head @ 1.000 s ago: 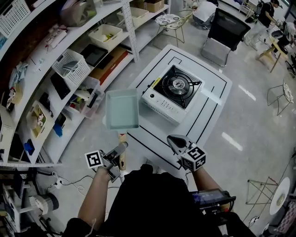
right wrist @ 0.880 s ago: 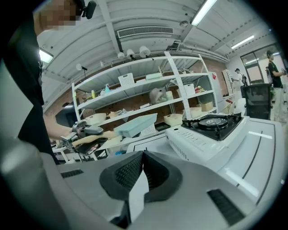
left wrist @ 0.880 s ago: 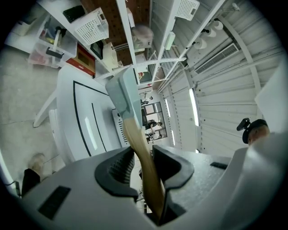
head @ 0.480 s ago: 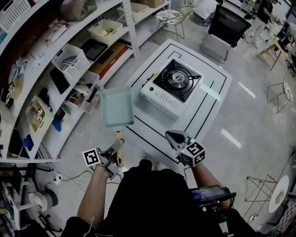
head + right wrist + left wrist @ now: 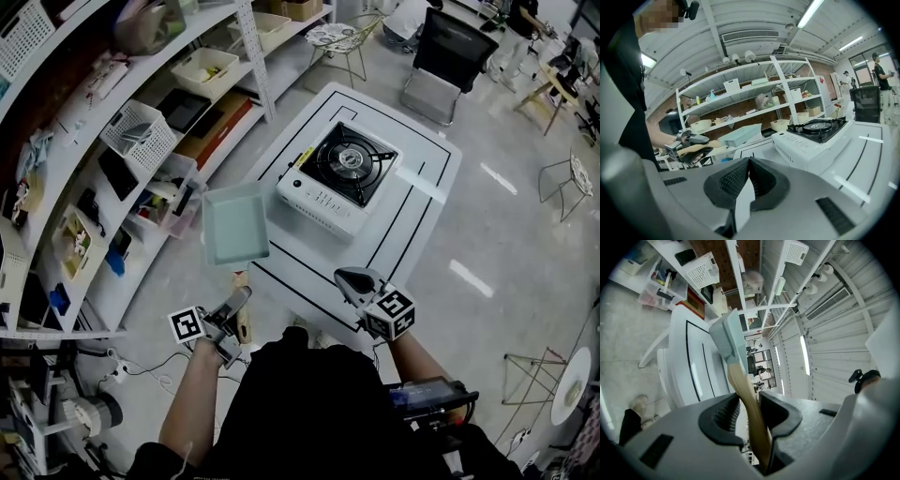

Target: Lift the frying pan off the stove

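**Pan in the air to the left of the stove, held by the left gripper**

At the far left, the shelf (image 5: 89,141) held a white basket (image 5: 139,136) with a grey item I could not identify. Next came the left gripper (image 5: 236,302), its fingers part-way closed and clamped on the wooden handle (image 5: 242,279) of the frying pan (image 5: 235,223). The handle ran straight away from the person, so the pan lay ahead of those fingers, raised, empty, and over the left edge of the table (image 5: 422,206). The stove (image 5: 337,178) sat just to the pan's right, its burner bare, so the lift looked done. Furthest right, the right gripper (image 5: 354,279) hovered at the table's near edge, well away from the pan, its fingers pressed together on nothing.
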Available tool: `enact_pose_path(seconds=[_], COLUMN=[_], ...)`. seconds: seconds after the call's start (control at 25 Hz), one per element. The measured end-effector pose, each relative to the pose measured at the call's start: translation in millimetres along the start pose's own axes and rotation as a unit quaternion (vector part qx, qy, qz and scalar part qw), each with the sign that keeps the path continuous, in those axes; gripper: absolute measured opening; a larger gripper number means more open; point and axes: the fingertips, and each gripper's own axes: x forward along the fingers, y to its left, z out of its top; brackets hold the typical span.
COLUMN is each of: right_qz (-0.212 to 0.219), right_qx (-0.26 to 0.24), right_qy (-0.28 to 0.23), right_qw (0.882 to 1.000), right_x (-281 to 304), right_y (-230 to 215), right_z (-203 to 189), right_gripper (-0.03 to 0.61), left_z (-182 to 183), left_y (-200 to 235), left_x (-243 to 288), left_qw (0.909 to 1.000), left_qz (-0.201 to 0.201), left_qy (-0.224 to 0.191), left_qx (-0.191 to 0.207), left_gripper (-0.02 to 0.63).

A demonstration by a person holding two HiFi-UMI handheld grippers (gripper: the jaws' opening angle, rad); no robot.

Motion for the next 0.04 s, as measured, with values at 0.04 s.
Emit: enact_pose_path(seconds=[0.04], right_qz=[0.000], right_qx=[0.002], right_qy=[0.000], right_qw=[1.000], right_x=[-2.2], right_y=[-0.7], right_z=[-0.2], right_gripper=[0.025], left_z=[-1.3], left_y=[-0.8], left_x=[1.2], left_qw=[1.0000], left_qz=[0.000], left_qy=[-0.001], left_qx=[-0.001], left_gripper=[0.130])
